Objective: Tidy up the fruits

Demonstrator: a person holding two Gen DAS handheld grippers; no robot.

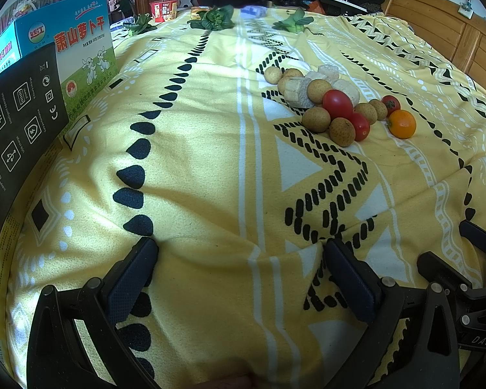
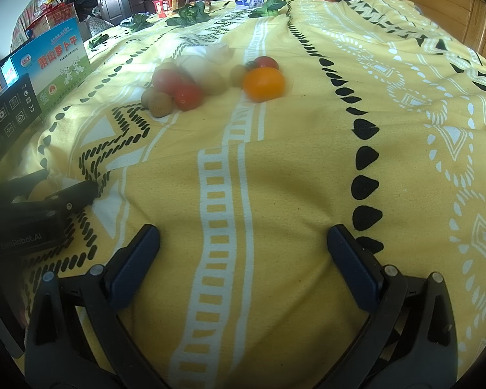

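Observation:
A pile of fruit lies on the yellow patterned blanket (image 1: 210,162): red tomatoes (image 1: 337,103), several tan longans (image 1: 316,119), pale cut chunks (image 1: 298,92) and an orange fruit (image 1: 402,124). In the right wrist view the orange fruit (image 2: 263,83) and tomatoes (image 2: 187,96) lie well ahead. My left gripper (image 1: 239,278) is open and empty, low over the blanket, short of the pile. My right gripper (image 2: 243,259) is open and empty beside it; it also shows at the right edge of the left wrist view (image 1: 476,259).
A blue and green carton (image 1: 81,48) and a black box (image 1: 19,113) stand at the left. Leafy greens (image 1: 215,19) and a red cup (image 1: 163,9) lie at the far end. A wooden headboard (image 1: 444,26) runs along the right.

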